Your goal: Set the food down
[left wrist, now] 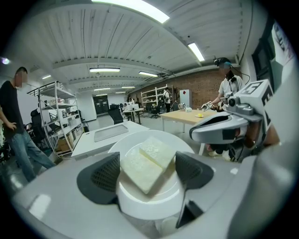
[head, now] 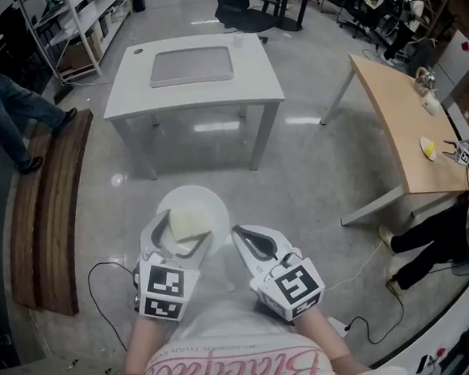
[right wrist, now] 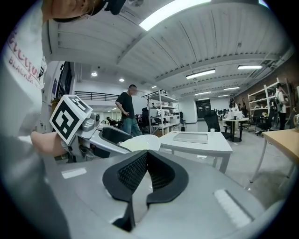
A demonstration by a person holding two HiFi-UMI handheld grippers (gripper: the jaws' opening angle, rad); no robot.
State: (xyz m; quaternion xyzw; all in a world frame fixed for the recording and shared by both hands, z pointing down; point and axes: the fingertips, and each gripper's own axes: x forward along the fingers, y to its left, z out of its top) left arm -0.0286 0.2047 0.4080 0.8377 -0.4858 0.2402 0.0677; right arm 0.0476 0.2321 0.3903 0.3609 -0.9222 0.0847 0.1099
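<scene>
**Item: food on plate, in transit.**

**Progress.** Not yet set down. The plate (head: pixel 194 194) is carried in the air over the bare floor, close in front of the person. It is well short of the white table (head: pixel 250 72) ahead and of the wooden table (head: pixel 392 113) off to the right. What is left, by my reading, is the approach to a surface, the lowering and the release.

**Left gripper** (head: pixel 185 234). Jaws are spread wide, one ribbed black pad on each side of the plate's raised centre, and they bear it up.

**Right gripper** (right wrist: pixel 145 170). Pads are pressed together with nothing between them. It idles just beside the plate's right rim.

**Food** (left wrist: pixel 147 163). Two pale, cream-white rectangular blocks with a matte, slightly grainy face. One leans over the other across the middle of the plate.

**Plate.** White, round, smooth and glossy, with a broad flat rim and a shallow well.

**White table.** Rectangular with a matte top and straight legs. A flat grey mat (head: pixel 192 65) covers the middle of the top.
</scene>
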